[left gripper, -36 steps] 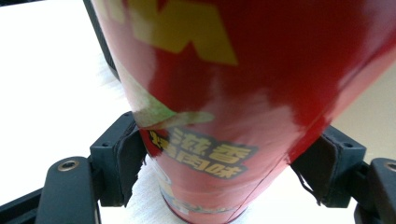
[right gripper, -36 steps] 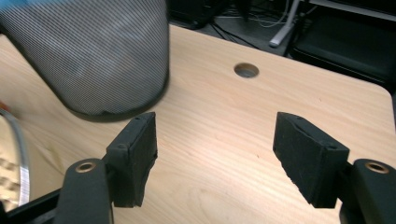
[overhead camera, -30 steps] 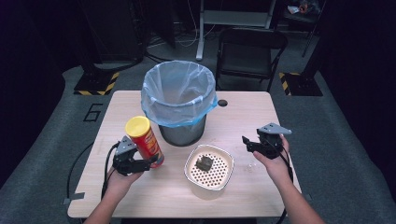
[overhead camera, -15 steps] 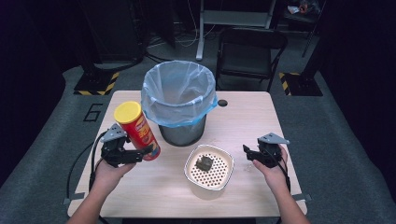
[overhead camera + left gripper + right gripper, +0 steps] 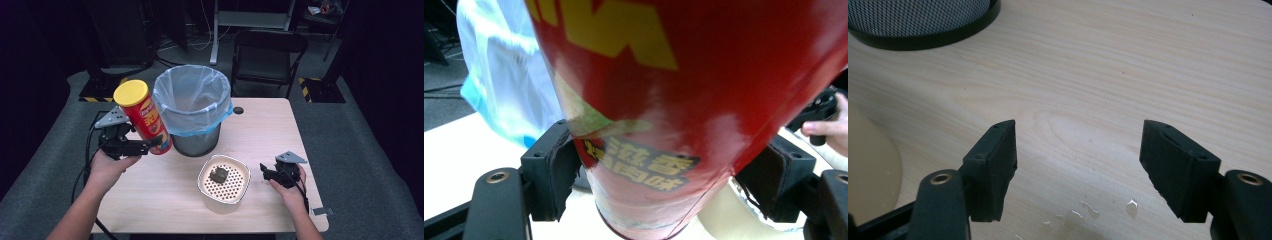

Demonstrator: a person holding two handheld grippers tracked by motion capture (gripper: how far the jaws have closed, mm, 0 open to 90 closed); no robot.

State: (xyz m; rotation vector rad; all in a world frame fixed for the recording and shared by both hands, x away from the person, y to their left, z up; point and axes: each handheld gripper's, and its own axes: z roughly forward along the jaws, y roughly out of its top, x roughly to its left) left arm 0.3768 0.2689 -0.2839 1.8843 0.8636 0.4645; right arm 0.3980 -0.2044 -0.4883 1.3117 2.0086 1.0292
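A red chip can (image 5: 145, 120) with a yellow lid is held off the table, tilted with its lid up and to the left, just left of the bin. My left gripper (image 5: 142, 146) is shut on the can's lower part. Up close, the red can (image 5: 664, 100) sits between the two black pads (image 5: 555, 172). A grey mesh bin (image 5: 192, 112) lined with a pale blue bag stands at the table's middle back. My right gripper (image 5: 266, 172) rests low at the right, open, with bare wood between its fingers (image 5: 993, 165).
A cream perforated container (image 5: 222, 182) with a dark lump inside stands in front of the bin, left of my right gripper. Small wet drops (image 5: 1088, 207) lie on the wooden table (image 5: 165, 195). A black chair (image 5: 267, 55) stands behind the table.
My left gripper has lifted the can higher and to the left, tilting it. My right gripper has come down and toward the table's front right.
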